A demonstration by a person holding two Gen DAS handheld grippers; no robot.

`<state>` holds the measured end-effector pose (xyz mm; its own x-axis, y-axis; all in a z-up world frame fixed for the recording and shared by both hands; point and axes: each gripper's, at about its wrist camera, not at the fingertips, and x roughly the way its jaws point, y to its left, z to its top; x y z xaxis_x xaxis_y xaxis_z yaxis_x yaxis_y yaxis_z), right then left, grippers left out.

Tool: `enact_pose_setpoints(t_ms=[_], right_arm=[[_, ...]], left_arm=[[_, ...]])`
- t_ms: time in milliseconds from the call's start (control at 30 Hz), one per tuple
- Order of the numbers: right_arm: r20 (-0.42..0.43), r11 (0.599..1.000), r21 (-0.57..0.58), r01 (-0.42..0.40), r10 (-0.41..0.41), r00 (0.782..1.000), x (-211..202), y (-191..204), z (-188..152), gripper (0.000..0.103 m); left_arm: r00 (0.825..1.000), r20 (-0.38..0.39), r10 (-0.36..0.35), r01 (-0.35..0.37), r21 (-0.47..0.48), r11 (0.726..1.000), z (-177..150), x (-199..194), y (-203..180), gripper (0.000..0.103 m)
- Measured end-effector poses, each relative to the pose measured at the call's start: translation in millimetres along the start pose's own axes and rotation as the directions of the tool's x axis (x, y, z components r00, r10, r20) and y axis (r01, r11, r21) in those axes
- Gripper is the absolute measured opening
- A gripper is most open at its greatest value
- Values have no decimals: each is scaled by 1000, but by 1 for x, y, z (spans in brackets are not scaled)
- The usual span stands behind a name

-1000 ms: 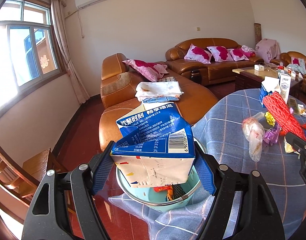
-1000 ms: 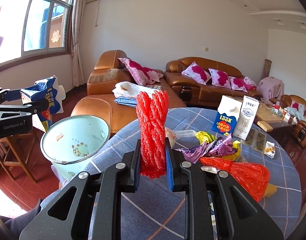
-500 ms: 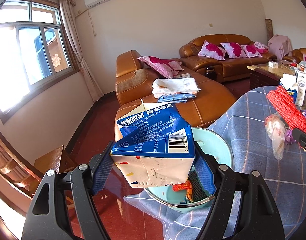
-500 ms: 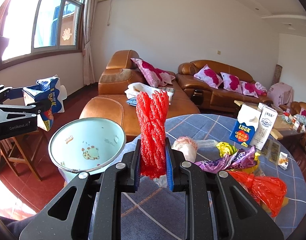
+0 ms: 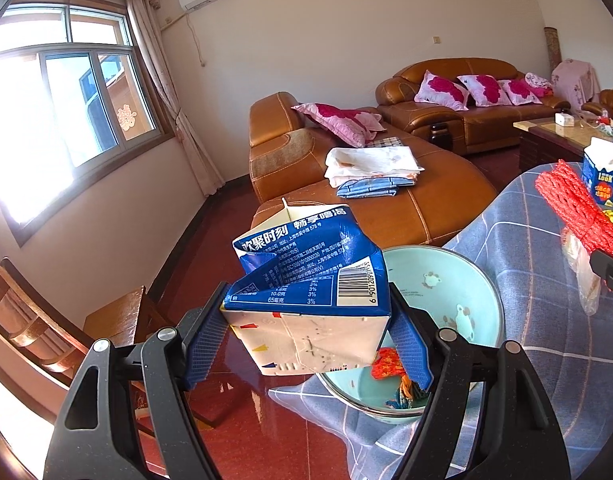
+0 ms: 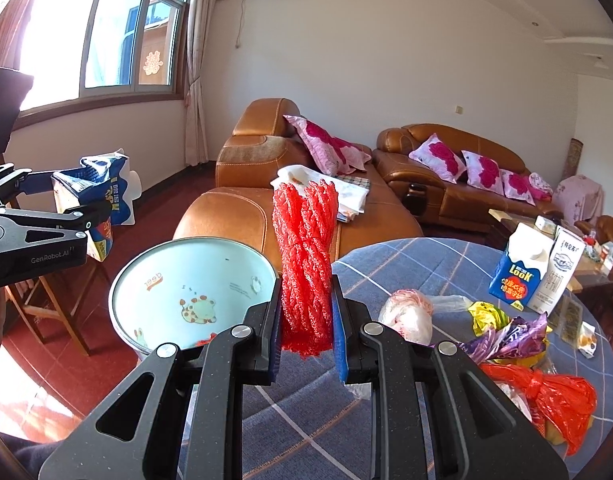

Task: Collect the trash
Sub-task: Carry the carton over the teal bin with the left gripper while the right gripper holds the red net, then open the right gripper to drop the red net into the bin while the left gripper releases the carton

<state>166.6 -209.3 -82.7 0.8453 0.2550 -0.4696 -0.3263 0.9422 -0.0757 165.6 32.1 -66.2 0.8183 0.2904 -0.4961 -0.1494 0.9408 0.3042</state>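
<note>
My left gripper [image 5: 308, 342] is shut on a crumpled blue and white milk carton [image 5: 306, 280], held above the floor just left of a pale blue trash bin [image 5: 458, 300]. The bin [image 6: 186, 288] holds some scraps and stands at the table's left edge. My right gripper [image 6: 306, 340] is shut on a bundle of red mesh netting [image 6: 306, 256], upright, at the bin's right rim. The netting also shows in the left wrist view [image 5: 578, 208], and the carton in the right wrist view [image 6: 98, 200].
The round table with blue checked cloth [image 6: 386, 264] carries a clear bag [image 6: 406, 316], purple and yellow wrappers [image 6: 506, 328], a red plastic bag [image 6: 554, 396] and two upright cartons [image 6: 534, 272]. A brown sofa [image 5: 366, 184] stands behind; a wooden chair [image 5: 66, 320] stands at the left.
My left gripper with the carton has shifted left, away from over the bin. My right gripper with the netting has moved left, closer to the bin's rim.
</note>
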Motion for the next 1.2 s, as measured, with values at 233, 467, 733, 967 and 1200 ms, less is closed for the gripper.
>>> enact_pose_setpoints(t_ms=[233,467,733,967,1200], right_arm=[[-3,1000,-14,-23,23,1000,10,4,3,21],[-8,998,-29,-51,50,999,18,10,4,21],[-13,996,-40,-76,75,997,30,18,9,21],[-18,993,-60,-101,100,995,38,30,16,21],[-26,990,-71,-121,120,992,47,36,18,21]], left_arm=[[999,-2,32,-32,6,999,-1,3,4,73],[998,-7,55,-55,16,998,-2,8,7,73],[998,-7,68,-68,20,998,0,14,7,73],[997,-5,71,-70,24,997,1,19,6,73],[998,-5,65,-65,24,998,1,22,5,74]])
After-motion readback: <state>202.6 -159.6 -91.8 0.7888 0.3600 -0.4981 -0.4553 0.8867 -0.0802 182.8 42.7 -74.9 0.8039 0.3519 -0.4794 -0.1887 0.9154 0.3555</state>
